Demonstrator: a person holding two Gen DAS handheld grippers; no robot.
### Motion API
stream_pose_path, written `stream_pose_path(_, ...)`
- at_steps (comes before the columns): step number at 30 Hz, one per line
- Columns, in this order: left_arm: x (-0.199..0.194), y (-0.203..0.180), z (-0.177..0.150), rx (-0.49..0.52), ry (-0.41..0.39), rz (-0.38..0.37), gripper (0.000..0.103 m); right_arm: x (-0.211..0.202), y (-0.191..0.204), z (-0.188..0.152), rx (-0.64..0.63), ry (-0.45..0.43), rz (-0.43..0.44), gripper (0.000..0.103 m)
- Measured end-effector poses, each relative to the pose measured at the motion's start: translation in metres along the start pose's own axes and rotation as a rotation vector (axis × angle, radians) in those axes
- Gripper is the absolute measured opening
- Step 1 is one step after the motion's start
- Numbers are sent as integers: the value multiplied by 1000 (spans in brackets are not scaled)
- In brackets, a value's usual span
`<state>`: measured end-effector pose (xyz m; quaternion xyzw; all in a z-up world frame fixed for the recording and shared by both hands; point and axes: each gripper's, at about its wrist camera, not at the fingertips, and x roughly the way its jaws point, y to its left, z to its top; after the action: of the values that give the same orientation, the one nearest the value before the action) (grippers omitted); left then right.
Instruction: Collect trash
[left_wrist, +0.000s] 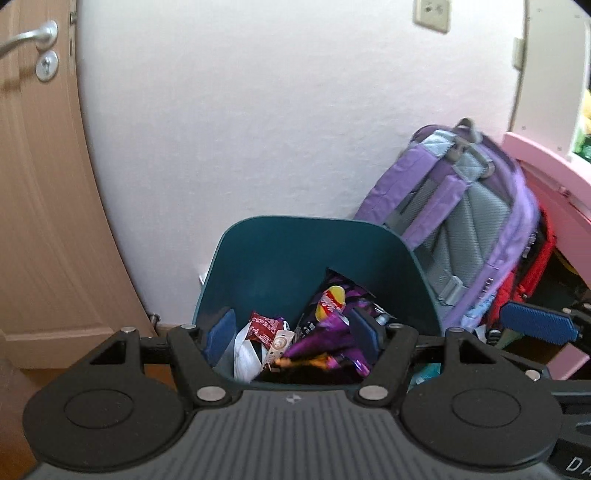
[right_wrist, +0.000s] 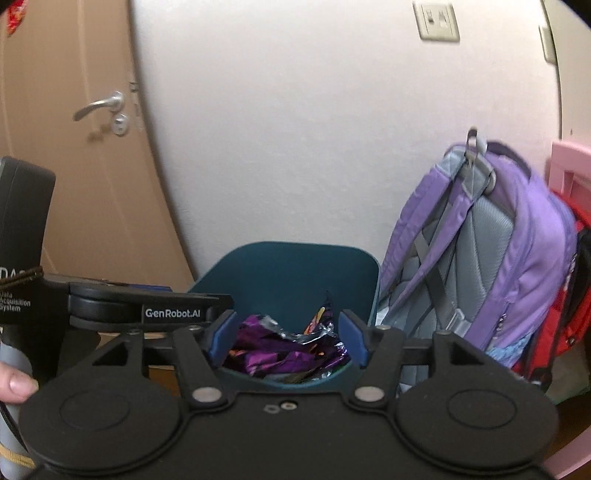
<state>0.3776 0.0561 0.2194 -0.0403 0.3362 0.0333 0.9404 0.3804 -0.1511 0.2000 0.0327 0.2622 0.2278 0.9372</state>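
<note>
A dark teal trash bin (left_wrist: 295, 254) stands against the white wall and holds several wrappers: a purple snack bag (left_wrist: 336, 299), a red packet (left_wrist: 264, 328) and a white wrapper (left_wrist: 245, 354). My left gripper (left_wrist: 293, 336) hangs open just above the bin's near rim, nothing between its blue pads. In the right wrist view the same bin (right_wrist: 284, 273) shows crumpled purple foil wrappers (right_wrist: 288, 354) inside. My right gripper (right_wrist: 286, 338) is open over the bin's near edge, empty. One blue pad of the right gripper (left_wrist: 537, 326) shows at the right of the left wrist view.
A purple and grey backpack (left_wrist: 469, 221) leans on the wall right of the bin, a red bag (left_wrist: 532, 280) behind it. Pink furniture (left_wrist: 546, 162) stands at the far right. A wooden door (left_wrist: 40, 184) with a metal handle is on the left. A thumb (right_wrist: 14, 384) grips the left device.
</note>
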Motion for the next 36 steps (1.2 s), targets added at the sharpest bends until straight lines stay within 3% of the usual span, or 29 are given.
stream_pose_path(4, -36, -9, -12, 37, -46, -1, 72, -32, 11, -5, -31, -37, 2, 64)
stream_pose_path(16, -129, -16, -64, 54, -135, -21, 81, -111, 29, -35, -104, -132, 16, 80)
stream_pose_path(23, -162, -16, -93, 59, -162, -12, 83, -148, 42, -57, -170, -191, 22, 91)
stream_pose_path(27, -178, -15, -107, 63, -192, 3, 93, -165, 45, -69, -175, -226, 22, 101)
stream_pose_path(30, -189, -15, -116, 67, -221, 2, 100, -175, 48, -76, -187, -253, 22, 103)
stream_pose_path(36, -204, -17, -127, 69, -252, -3, 101, -192, 55, -87, -209, -312, 14, 103)
